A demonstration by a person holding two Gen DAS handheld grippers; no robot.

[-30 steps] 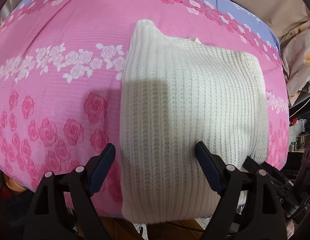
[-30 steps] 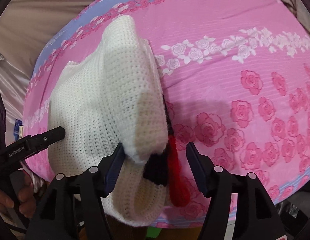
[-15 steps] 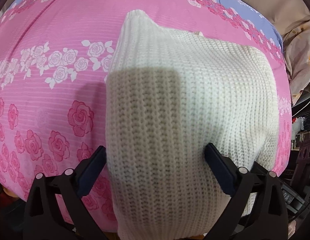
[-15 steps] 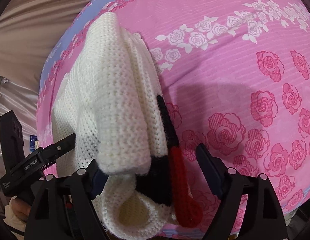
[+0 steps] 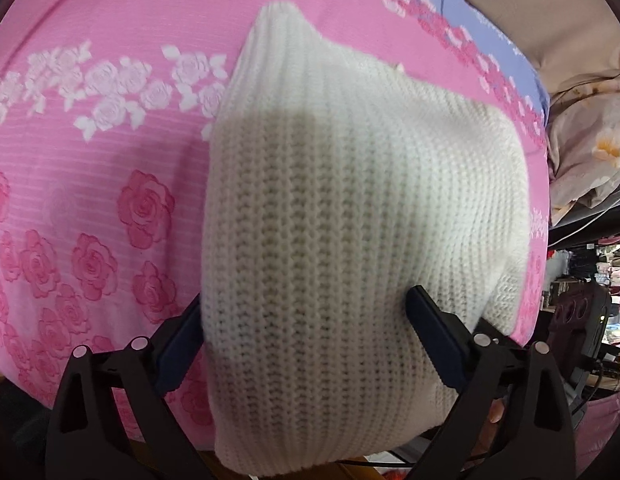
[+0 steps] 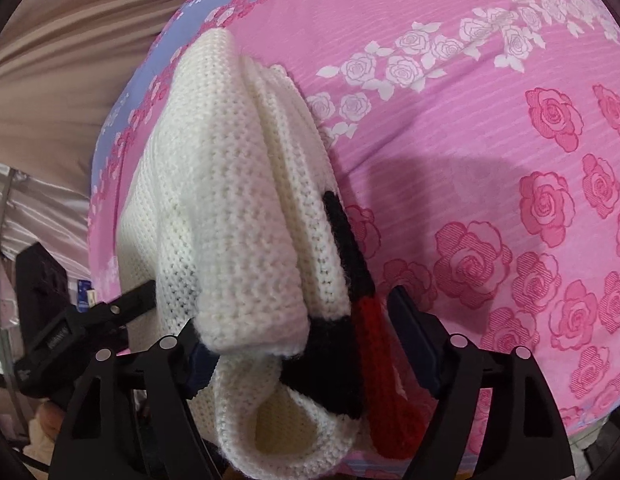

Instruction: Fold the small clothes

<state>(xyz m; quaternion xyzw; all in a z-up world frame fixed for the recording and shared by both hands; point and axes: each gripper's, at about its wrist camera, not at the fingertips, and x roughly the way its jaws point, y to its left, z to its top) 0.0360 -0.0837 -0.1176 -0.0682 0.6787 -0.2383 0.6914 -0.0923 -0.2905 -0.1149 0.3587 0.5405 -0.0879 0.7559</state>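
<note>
My left gripper point(image 5: 306, 332) stands wide over the near end of the white knitted sweater point(image 5: 349, 220), which lies folded on the pink rose-print bedspread point(image 5: 90, 160). Its jaws have just been opening, then eased back a little; the knit lies between my dark blue pads point(image 5: 433, 344), the left one half hidden behind the sweater's edge, and I cannot tell whether either pad presses on it. From this side I see only a plain cream panel, with one corner peaked up at the far end and a shadow over the near half.

My right gripper point(image 6: 298, 344) shows what the left view does not: the folded layers seen edge-on, a rounded roll of knit on top, an open white cuff point(image 6: 286, 428) hanging at the near edge, and black point(image 6: 341, 280) and red point(image 6: 385, 360) bands along the right side of the stack. Its jaws have likewise just widened and then narrowed slightly. The sweater's end sits between them, the right pad point(image 6: 413, 344) clear of the red band, the left pad tucked under the roll. This view also catches my left gripper point(image 6: 126, 308) at the sweater's left side, and beige fabric point(image 6: 70, 40) beyond the bed.
</note>
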